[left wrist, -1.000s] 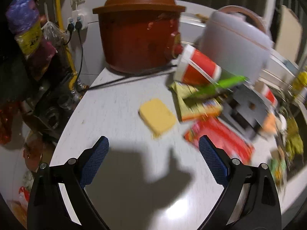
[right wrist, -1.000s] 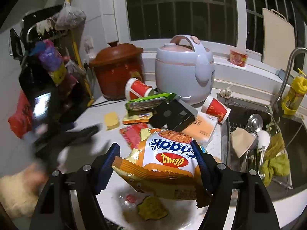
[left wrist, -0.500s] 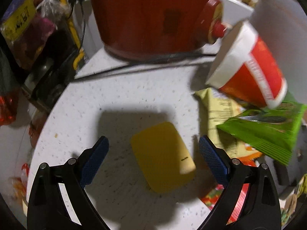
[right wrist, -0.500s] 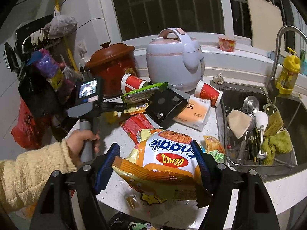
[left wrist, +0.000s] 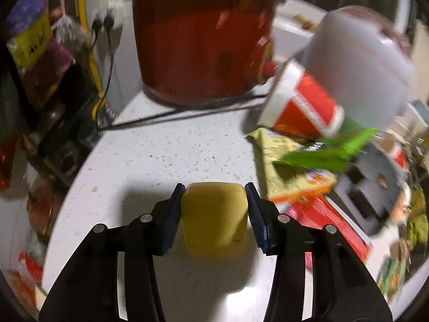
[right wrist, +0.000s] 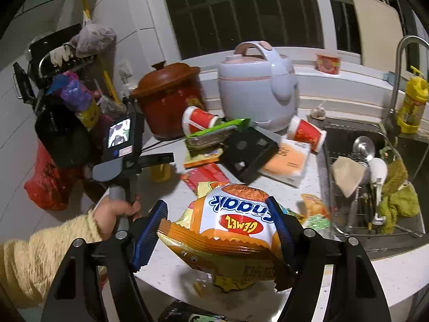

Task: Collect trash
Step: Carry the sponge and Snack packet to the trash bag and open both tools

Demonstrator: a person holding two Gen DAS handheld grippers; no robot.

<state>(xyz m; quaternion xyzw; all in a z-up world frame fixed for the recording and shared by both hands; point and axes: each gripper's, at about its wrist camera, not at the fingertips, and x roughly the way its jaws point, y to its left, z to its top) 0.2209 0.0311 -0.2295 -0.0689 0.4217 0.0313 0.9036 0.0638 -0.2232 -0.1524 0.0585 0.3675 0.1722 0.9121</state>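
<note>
Both grippers share one build: black plastic arms studded with round silver screws, tipped with ribbed blue pads [left wrist: 173, 214]. The left gripper [left wrist: 214, 209] fills the bottom of its own view; the right gripper [right wrist: 217, 230] does the same. At lower left of the right view, a fuzzy cream-yellow sleeve [right wrist: 34, 263] covers the arm, and the handheld unit there shows a grey grip and a small lit screen [right wrist: 119, 132].

Dark barred window [right wrist: 241, 8], white tiled wall [right wrist: 139, 26], speckled countertop [left wrist: 171, 155]
</note>
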